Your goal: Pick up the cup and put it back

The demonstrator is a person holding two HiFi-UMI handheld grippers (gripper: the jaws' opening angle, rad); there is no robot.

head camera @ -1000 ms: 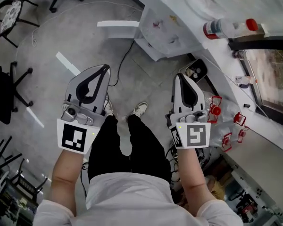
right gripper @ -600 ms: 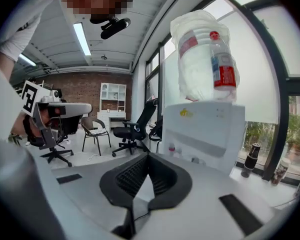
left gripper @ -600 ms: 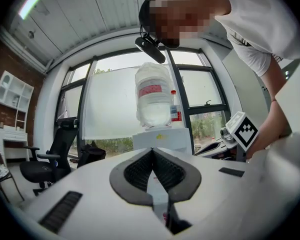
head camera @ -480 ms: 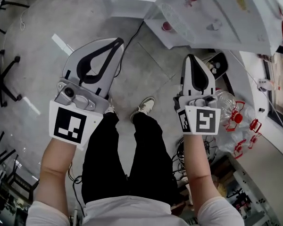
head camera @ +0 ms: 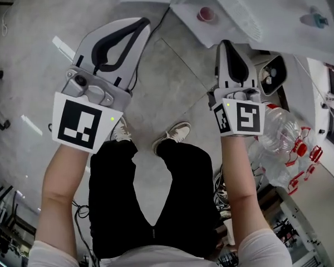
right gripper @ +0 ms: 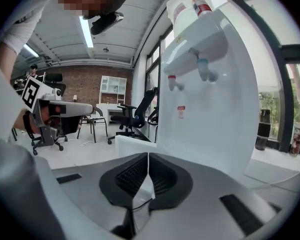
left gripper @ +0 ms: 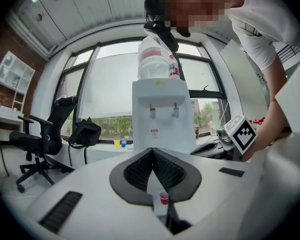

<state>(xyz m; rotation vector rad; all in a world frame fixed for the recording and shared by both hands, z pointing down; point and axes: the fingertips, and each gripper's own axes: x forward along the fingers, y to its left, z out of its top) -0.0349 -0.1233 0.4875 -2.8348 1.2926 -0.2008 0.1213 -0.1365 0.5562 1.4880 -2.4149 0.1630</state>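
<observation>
A small red cup (head camera: 206,14) stands on the drip shelf of a white water dispenser (head camera: 234,4) at the top of the head view. In the left gripper view the cup (left gripper: 163,198) shows small and far off, through the gap below the jaw tips. My left gripper (head camera: 143,21) is shut with nothing in it, held over the floor to the left of the cup. My right gripper (head camera: 227,42) is also shut and empty, a little short of the dispenser and to the right of the cup. Its own view faces the dispenser's white side (right gripper: 210,109).
A bag of clear bottles with red caps (head camera: 284,141) lies at the right by a white counter. A round black-and-white bin (head camera: 270,77) sits next to the dispenser. The person's legs and shoes (head camera: 175,133) are below me. An office chair (left gripper: 40,139) stands at the left.
Both grippers have moved forward toward the dispenser, and the cup now sits closer ahead of them. Both jaws have stayed shut.
</observation>
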